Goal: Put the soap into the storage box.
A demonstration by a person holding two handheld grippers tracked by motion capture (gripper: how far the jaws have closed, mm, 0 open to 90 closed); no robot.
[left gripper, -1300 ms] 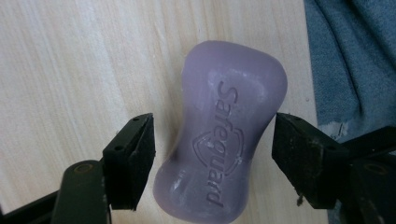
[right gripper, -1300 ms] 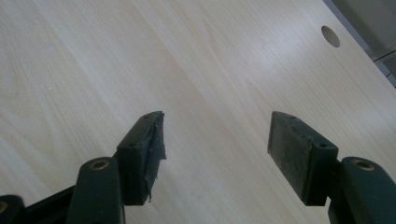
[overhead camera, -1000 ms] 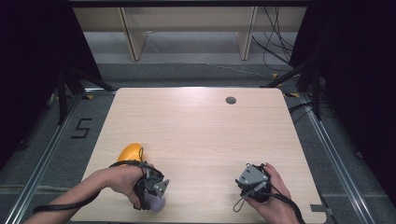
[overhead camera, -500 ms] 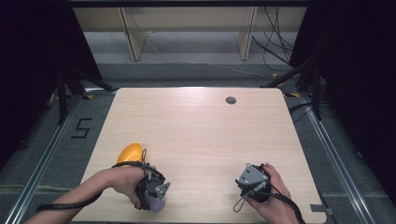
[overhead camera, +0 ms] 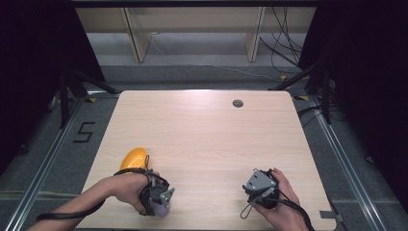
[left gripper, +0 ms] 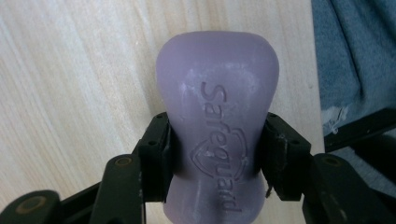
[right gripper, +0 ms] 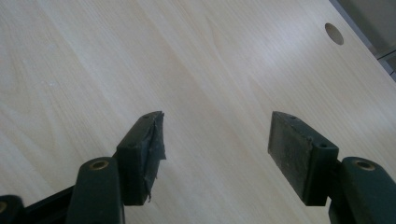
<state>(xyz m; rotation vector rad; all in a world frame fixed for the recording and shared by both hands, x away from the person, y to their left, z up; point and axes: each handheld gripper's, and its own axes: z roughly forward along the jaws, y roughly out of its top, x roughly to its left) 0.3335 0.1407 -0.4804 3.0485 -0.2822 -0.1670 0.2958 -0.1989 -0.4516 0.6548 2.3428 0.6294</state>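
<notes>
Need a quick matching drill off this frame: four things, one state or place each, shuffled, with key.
Things:
1. purple Safeguard soap bar
2. right gripper
3. yellow object
4. round hole

States or places:
A. open, nothing between its jaws
B. in the tabletop near the far edge
C. clamped in the left gripper
D. on the table just beyond the left hand

Pairs: 1-C, 2-A, 3-D, 4-B
</notes>
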